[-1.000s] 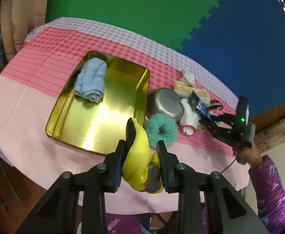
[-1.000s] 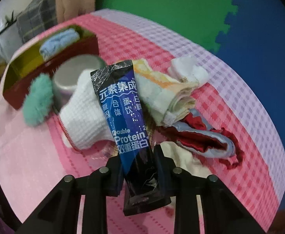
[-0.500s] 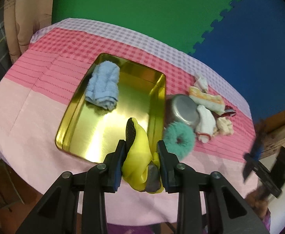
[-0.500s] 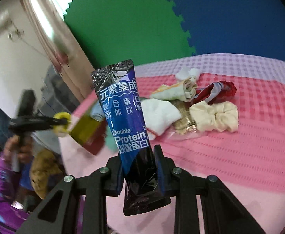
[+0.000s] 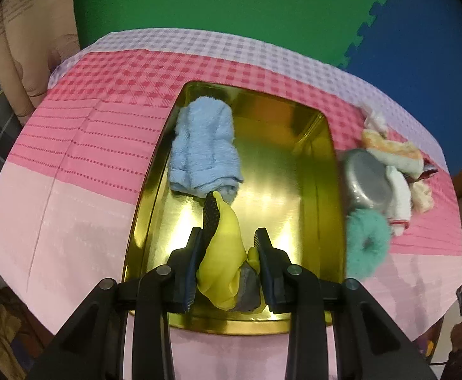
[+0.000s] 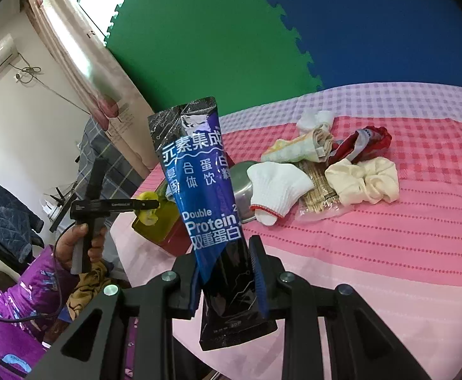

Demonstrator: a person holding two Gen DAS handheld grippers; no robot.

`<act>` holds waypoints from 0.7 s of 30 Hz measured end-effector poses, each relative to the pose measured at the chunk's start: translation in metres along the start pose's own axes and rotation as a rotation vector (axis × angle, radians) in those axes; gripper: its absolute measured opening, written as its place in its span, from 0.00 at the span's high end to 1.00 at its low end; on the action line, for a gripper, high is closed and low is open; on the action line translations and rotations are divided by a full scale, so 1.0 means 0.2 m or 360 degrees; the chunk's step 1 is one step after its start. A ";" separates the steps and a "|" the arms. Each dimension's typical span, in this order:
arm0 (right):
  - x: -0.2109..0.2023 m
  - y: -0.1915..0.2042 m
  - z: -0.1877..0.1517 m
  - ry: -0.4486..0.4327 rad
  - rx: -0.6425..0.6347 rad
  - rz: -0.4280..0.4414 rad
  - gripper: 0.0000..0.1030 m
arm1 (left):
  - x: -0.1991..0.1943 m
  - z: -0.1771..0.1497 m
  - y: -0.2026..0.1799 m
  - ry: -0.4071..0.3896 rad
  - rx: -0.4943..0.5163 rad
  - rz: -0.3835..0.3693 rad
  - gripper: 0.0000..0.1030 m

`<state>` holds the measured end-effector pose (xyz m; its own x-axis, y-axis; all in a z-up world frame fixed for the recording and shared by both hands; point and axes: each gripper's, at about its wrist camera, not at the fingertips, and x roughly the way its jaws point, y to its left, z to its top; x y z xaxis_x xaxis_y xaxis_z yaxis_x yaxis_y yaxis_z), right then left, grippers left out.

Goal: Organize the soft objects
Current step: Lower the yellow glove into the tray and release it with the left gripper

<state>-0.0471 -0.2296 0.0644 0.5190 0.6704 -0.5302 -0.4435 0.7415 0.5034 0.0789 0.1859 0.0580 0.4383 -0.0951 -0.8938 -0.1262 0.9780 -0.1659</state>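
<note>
1. The left gripper [image 5: 229, 247] is clamped on a yellow glove [image 5: 223, 253], low in the frame, over the near end of the gold tray [image 5: 321, 209].
2. A blue towel [image 5: 205, 148] lies in the tray's upper left, just beyond the glove's tip.
3. The right gripper [image 6: 226, 272] grips a blue protein sachet [image 6: 205, 183] upright at center, near the table's [image 6: 373, 272] edge.
</note>
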 end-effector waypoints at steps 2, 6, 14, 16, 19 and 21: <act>0.02 -0.01 0.00 0.0013 0.0011 0.0001 0.74 | 0.02 0.01 0.02 0.0006 0.0000 0.0015 0.71; 0.04 -0.01 0.00 0.0036 0.0013 -0.0005 0.74 | 0.07 0.02 0.03 0.0023 0.0014 0.0035 0.71; 0.07 -0.01 -0.01 0.0081 0.0035 -0.0007 0.74 | 0.14 0.01 0.05 0.0055 0.0032 0.0067 0.69; 0.08 -0.01 -0.01 0.0086 0.0039 -0.0008 0.74 | 0.16 0.01 0.05 0.0058 0.0037 0.0077 0.67; 0.09 0.00 -0.02 0.0097 0.0041 -0.0019 0.74 | 0.17 0.00 0.06 0.0066 0.0039 0.0086 0.66; 0.09 0.00 -0.02 0.0102 0.0039 -0.0020 0.74 | 0.18 0.00 0.05 0.0070 0.0042 0.0096 0.65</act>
<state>-0.0405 -0.2167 0.0523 0.4763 0.6618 -0.5789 -0.4187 0.7497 0.5126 0.0937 0.1930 0.0249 0.3911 -0.0431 -0.9193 -0.1275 0.9867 -0.1005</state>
